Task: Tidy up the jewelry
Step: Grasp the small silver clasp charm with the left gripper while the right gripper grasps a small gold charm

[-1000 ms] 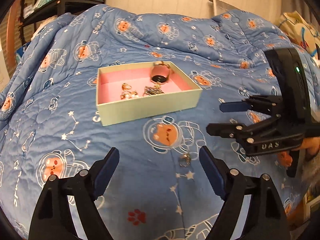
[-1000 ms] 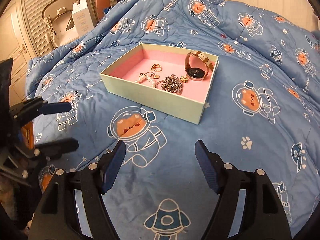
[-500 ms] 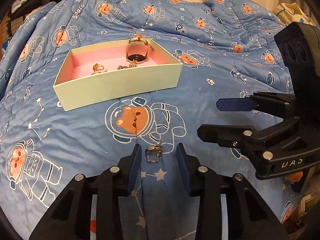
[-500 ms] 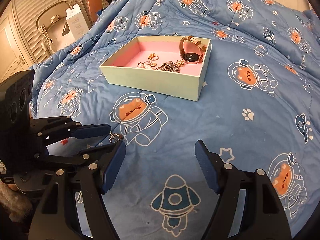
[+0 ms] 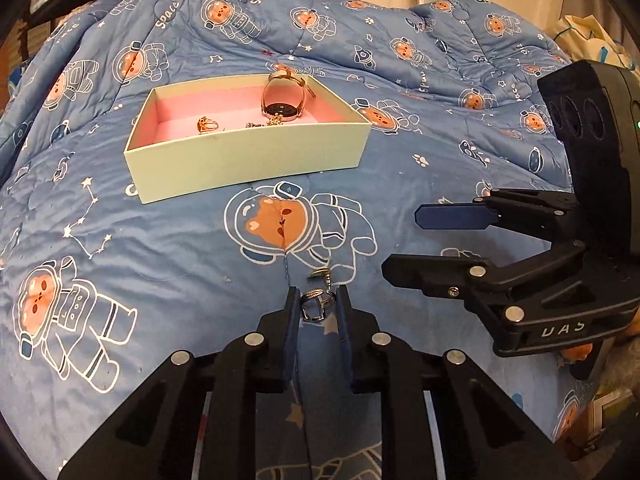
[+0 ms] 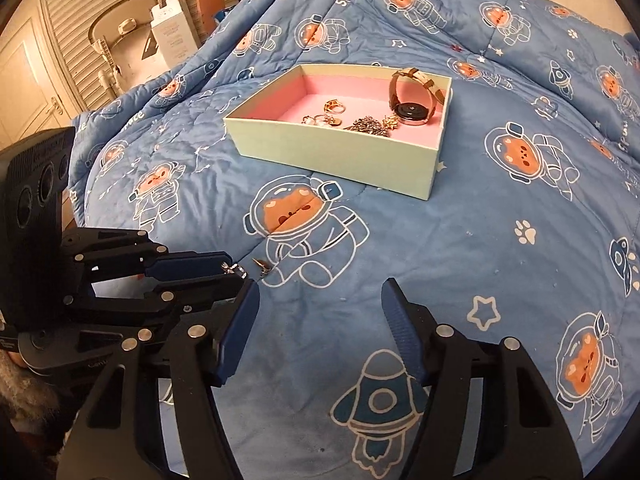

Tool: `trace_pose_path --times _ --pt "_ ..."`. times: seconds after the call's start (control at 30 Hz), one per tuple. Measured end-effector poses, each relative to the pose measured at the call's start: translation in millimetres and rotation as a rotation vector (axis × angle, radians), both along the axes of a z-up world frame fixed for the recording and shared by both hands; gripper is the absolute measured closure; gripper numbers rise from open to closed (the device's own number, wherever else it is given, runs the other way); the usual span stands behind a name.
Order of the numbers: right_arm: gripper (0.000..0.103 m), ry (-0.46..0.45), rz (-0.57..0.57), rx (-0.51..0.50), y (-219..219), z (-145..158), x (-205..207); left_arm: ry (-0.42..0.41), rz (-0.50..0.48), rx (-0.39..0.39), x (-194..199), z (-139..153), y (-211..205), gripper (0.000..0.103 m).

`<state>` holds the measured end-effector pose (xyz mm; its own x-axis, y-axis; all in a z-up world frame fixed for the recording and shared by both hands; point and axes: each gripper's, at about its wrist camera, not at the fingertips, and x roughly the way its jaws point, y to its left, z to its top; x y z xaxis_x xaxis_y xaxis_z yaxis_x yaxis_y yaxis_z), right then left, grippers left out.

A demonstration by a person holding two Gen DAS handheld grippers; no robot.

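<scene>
On the bed's blue quilt (image 5: 168, 264) the pale box (image 5: 248, 160) already holds a watch (image 5: 282, 100) and several trinkets; the right claw (image 6: 316, 324) waits, spread and empty; the left claw (image 5: 318, 308) pinches a silver ring (image 5: 316, 303), apparently among the last strays.

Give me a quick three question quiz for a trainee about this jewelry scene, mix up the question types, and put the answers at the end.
1. True or false: the left gripper is closed around a silver ring on the blue blanket.
2. Multiple choice: the watch is A) on the blanket beside the box, B) inside the pink-lined box, C) held by the right gripper.
3. Fill in: a second small metal piece lies on the blanket just ____ the left gripper's tips.

Key: 1 true; 2 B; 3 beyond.
</scene>
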<state>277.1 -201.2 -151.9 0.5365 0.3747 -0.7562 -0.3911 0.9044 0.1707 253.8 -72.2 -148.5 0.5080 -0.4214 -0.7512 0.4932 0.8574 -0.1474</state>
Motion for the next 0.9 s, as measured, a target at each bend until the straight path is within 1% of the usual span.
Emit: trace_pose_path --times 0.03,0.1,0.2,0.33,0.43,0.57,0.63,0.73,0.9 --pt "0.044 -0.005 0.019 -0.006 2.9 -0.5 -1.3 -0.001 0.006 0.002 -1.6 0.1 3.3 0.085" --pt "0.045 -0.004 0.058 -0.003 8.3 -1.8 -2.6 -0.002 0.028 0.009 -4.0 0.0 11.8 0.085" --pt "0.048 0.002 0.102 -0.007 18.5 -5.1 -2.9 0.008 0.069 0.001 -5.0 -0.3 27.0 0.085" --pt "0.056 0.013 0.135 -0.017 32.8 -10.4 0.8 0.016 0.109 -0.008 -5.5 -1.3 40.4 0.085" --pt "0.063 0.017 0.141 -0.021 41.6 -13.3 5.6 0.015 0.118 -0.011 -6.5 -1.6 42.6 0.085" --pt "0.068 0.024 0.123 -0.018 47.0 -16.2 13.2 0.018 0.126 -0.018 -6.8 -3.4 43.0 0.085" --pt "0.075 0.025 0.11 -0.024 48.5 -18.5 16.1 0.019 0.127 -0.017 -7.3 -4.5 42.7 0.085" --pt "0.079 0.021 0.104 -0.038 50.7 -20.7 17.9 0.019 0.13 -0.021 -7.2 -4.3 42.9 0.085" --pt "0.089 0.0 0.109 -0.062 52.8 -21.0 15.3 0.019 0.132 -0.022 -7.1 -4.5 42.3 0.085"
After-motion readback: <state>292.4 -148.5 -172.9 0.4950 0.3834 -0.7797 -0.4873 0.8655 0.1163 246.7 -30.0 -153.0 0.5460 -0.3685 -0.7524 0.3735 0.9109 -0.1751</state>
